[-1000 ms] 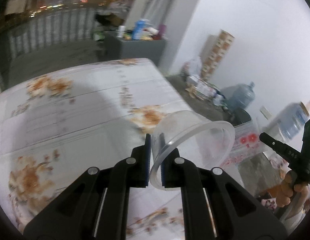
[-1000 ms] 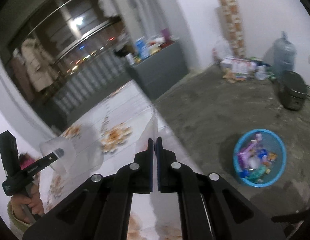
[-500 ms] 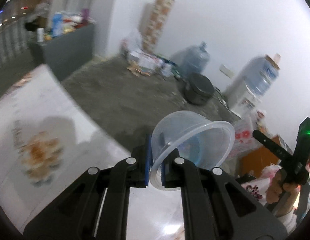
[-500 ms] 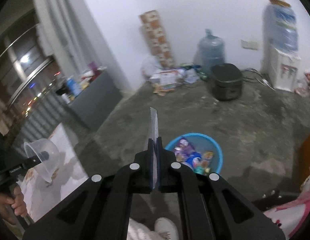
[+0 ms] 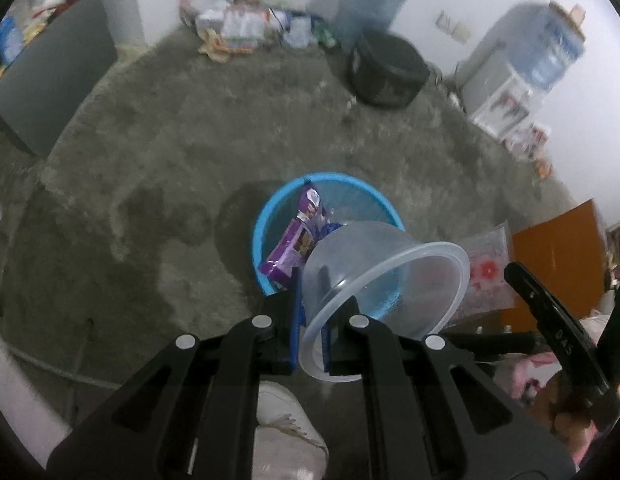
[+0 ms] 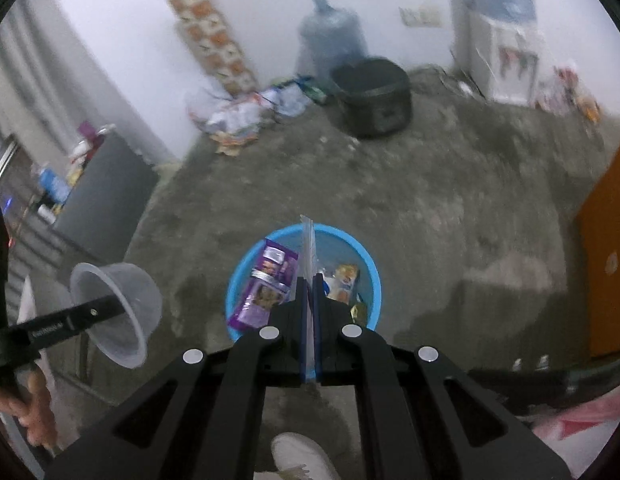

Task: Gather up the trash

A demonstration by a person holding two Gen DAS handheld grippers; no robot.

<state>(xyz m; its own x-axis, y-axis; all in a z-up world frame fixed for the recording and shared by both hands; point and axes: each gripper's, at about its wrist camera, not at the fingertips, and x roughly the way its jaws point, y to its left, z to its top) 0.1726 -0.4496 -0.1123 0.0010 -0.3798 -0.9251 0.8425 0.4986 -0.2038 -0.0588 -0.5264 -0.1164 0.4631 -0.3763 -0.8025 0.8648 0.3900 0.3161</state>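
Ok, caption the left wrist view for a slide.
Left gripper clamps a clear bowl by its rim above the blue bin of wrappers.

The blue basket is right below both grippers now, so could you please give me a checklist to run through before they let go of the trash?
1. Left gripper jaws clamped on the rim of the clear plastic bowl: ok.
2. Right gripper jaws shut on the thin clear plastic sheet: ok.
3. Blue basket on the floor, open, with room beside the purple wrapper: ok.
4. Sheet lined up over the basket: ok in the right wrist view.
5. Bowl fully over the basket: cannot tell; its mouth reaches past the rim towards the right.
6. White shoe outside the basket: ok.
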